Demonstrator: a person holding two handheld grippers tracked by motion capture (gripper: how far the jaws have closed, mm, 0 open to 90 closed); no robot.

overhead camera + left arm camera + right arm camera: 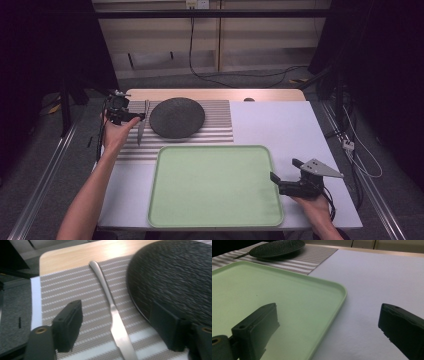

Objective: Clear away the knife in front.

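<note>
I note knife point(117, 322) flat on striped placemat point(220, 122), just left of dark plate point(177, 117); long axis runs near-to-far, handle tip at far end. Left gripper point(135, 117) over knife, jaws apart, straddling it, not pressing. Right gripper point(282, 172) jaws apart, empty, at right rim of green tray point(215, 220). Count: one knife, one plate, one placemat, one tray. White tabletop point(280, 125), wooden far edge; grey floor, cables beyond.

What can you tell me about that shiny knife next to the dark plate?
The knife is one smooth piece of silvery metal, with a slim curved handle and a wider flat blade. It lies flat on the striped placemat, just left of the dark plate. The left gripper straddles it with open jaws, not touching.
</note>
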